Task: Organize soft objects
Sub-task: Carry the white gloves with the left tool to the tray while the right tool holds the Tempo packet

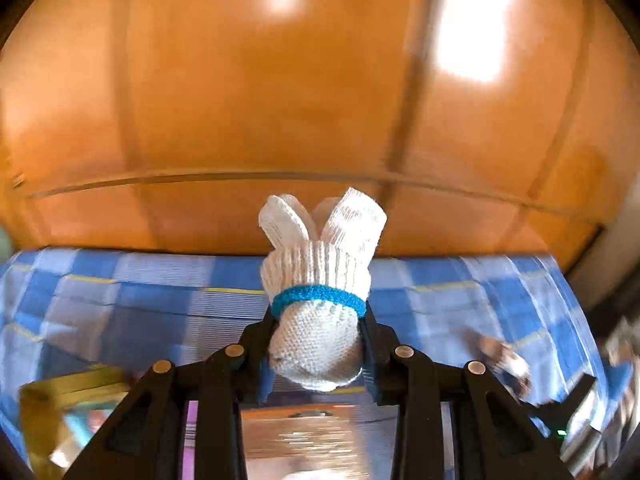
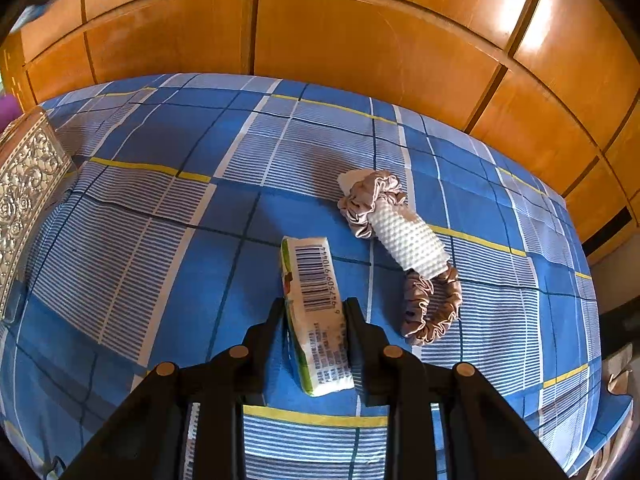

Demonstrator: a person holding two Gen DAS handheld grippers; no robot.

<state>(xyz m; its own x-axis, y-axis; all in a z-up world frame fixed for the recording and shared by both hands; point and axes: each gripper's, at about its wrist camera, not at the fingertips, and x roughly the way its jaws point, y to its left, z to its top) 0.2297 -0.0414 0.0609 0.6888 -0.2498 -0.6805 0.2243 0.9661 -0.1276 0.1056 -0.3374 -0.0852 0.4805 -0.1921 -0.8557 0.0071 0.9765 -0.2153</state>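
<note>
The black fingers [image 1: 266,332] of the left gripper [image 1: 318,344] are clenched on a rolled white knit glove bundle [image 1: 316,312], pressing its rounded lower end from both sides. A teal hair elastic [image 1: 320,296] rings the bundle just above the fingers, and two glove ends stick up past the band like ears. The bundle is held in the air above a bed covered by a blue plaid sheet [image 1: 140,300]. This view is blurred. Below the bundle lies something shiny with a pink edge that cannot be made out, and to its left a yellow-green shape, also unclear. Beyond the bed stands an orange wooden wardrobe [image 1: 280,100].

The fingers [image 2: 354,332] of the right gripper [image 2: 316,336] are closed against the two long sides of a small tissue packet [image 2: 316,308], white with a green edge and a barcode facing up. The packet lies on the plaid sheet [image 2: 160,220]. To the right of the packet, near but not touching, lies a white bumpy-textured roll [image 2: 404,240] with a beige satin scrunchie [image 2: 372,200] around its far end and a second scrunchie [image 2: 434,308] at its near end. Well to the left of the packet, at the bed's edge, is a silver embossed box [image 2: 28,184]. Past the bed, the wardrobe's wooden panels [image 2: 360,40] fill the background.
</note>
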